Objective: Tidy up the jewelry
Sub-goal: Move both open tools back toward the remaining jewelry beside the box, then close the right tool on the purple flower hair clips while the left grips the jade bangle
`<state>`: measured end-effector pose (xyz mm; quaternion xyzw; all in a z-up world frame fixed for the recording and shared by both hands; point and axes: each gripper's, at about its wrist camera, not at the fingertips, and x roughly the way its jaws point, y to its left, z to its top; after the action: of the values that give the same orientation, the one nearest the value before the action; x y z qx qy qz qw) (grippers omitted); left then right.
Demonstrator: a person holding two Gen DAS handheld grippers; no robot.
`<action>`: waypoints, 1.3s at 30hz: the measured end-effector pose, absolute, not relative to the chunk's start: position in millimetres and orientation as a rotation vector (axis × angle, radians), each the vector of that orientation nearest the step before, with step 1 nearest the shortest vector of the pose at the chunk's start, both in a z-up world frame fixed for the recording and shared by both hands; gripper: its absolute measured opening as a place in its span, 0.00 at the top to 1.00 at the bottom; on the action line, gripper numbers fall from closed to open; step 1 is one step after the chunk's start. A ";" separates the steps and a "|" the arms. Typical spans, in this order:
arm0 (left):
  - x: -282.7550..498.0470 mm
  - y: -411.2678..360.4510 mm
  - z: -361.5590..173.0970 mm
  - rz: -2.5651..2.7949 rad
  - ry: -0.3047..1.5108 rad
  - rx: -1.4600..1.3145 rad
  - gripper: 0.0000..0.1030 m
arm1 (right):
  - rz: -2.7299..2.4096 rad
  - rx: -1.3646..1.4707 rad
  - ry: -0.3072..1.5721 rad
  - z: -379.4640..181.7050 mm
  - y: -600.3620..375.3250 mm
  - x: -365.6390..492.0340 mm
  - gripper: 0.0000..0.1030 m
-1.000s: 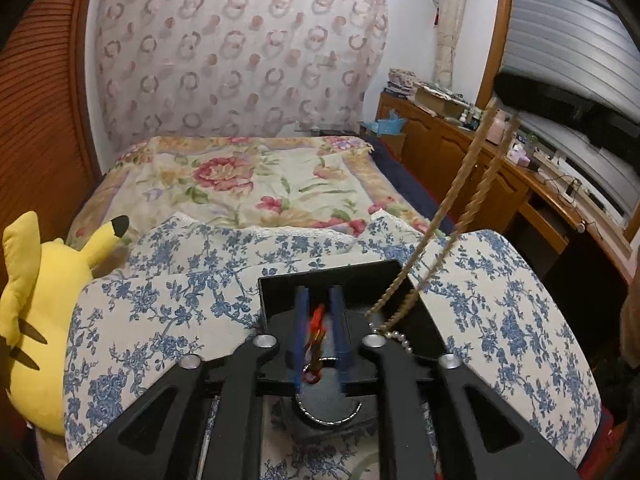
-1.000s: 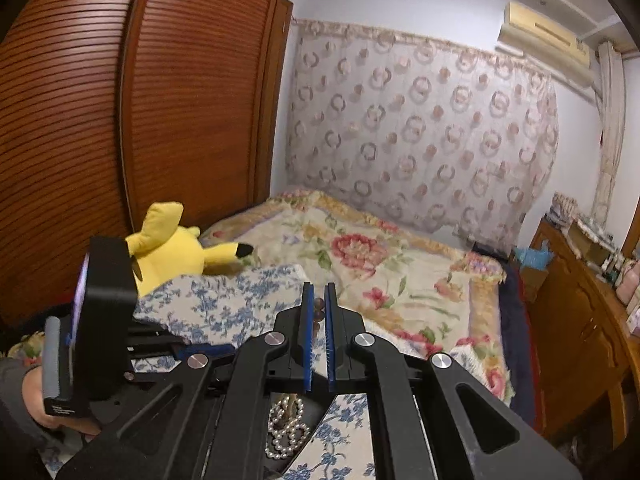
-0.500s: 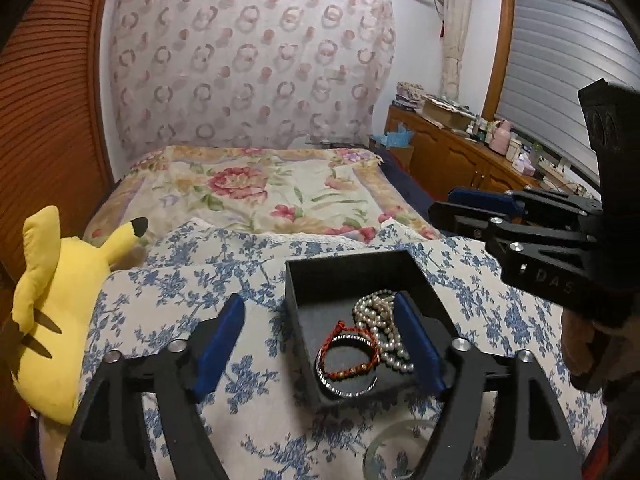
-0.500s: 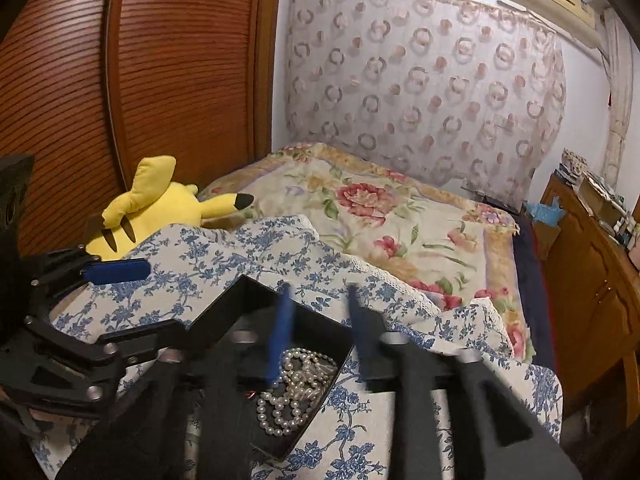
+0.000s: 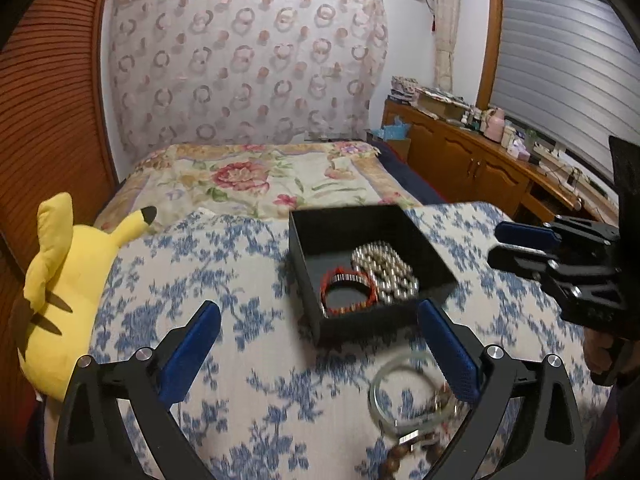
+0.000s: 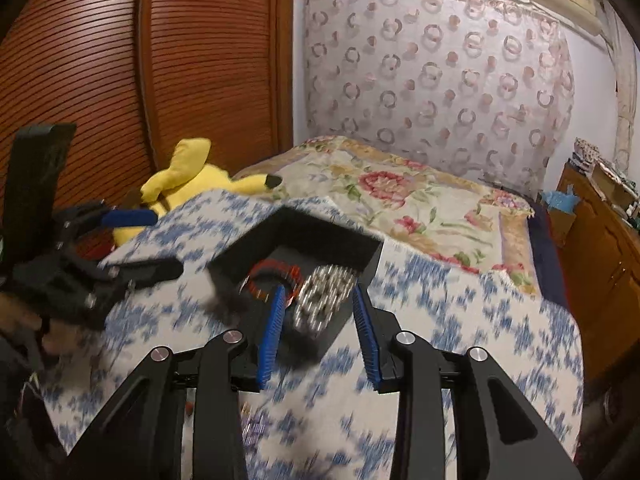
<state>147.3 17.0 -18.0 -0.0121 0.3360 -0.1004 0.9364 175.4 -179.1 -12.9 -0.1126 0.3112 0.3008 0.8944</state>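
A black open box [image 5: 360,325] [image 6: 320,240] sits on a blue-flowered cloth. In it lie a red bead bracelet [image 5: 347,293] [image 6: 276,276] and a heap of pearl necklace [image 5: 385,272] [image 6: 325,300]. My left gripper [image 5: 320,332] [image 6: 160,244] hovers just short of the box, its jaws opening wide with nothing between them. My right gripper [image 6: 320,320] [image 5: 494,246] points at the box's near corner, its jaws opening too and holding nothing; the pearls lie in the box beyond its pads. A clear bangle [image 5: 408,396] and a brown bead bracelet [image 5: 412,450] lie on the cloth by my left gripper's right finger.
A yellow plush toy [image 5: 60,280] [image 6: 188,176] leans at the cloth's left edge. Behind the cloth lies a bed with a flowered quilt [image 5: 260,176]. A wooden cabinet [image 5: 472,164] with clutter runs along the right, and a slatted wooden door [image 6: 120,60] stands to the left.
One second ago the left gripper was shut on the red bracelet and the right on the pearl necklace. Both pieces now lie in the box, and both grippers have opened and drawn back.
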 end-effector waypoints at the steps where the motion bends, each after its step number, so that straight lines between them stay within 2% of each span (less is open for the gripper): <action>1: 144.6 17.2 -20.9 -0.206 0.694 -0.028 0.08 | 0.627 -0.234 0.651 -16.6 -180.1 170.0 0.54; 10: 113.1 14.3 -53.4 -0.206 0.751 0.039 0.08 | 0.691 -0.241 0.726 -46.9 -185.1 132.3 0.49; 14: 105.3 14.2 -63.4 -0.214 0.778 0.073 0.08 | 0.723 -0.264 0.762 -59.9 -182.8 120.2 0.38; 20: 106.4 12.5 -76.8 -0.218 0.824 0.108 0.08 | 0.768 -0.284 0.812 -75.7 -172.1 117.3 0.35; 31: 110.6 14.5 -85.2 -0.234 0.867 0.095 0.08 | 0.791 -0.302 0.896 -94.0 -157.1 133.1 0.34; 32: 111.0 14.7 -85.7 -0.236 0.869 0.091 0.08 | 0.790 -0.315 0.892 -94.3 -156.4 132.2 0.35; 34: 111.2 15.5 -84.7 -0.236 0.865 0.084 0.08 | 0.789 -0.335 0.883 -93.5 -155.8 128.5 0.43; 39: 113.4 10.4 -71.9 -0.266 0.825 0.040 0.08 | 0.772 -0.351 0.869 -94.2 -158.1 122.8 0.44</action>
<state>113.4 10.4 -71.9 0.0194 0.3995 -0.1290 0.9074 122.8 -158.1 -94.2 -0.1648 0.4084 0.3627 0.8213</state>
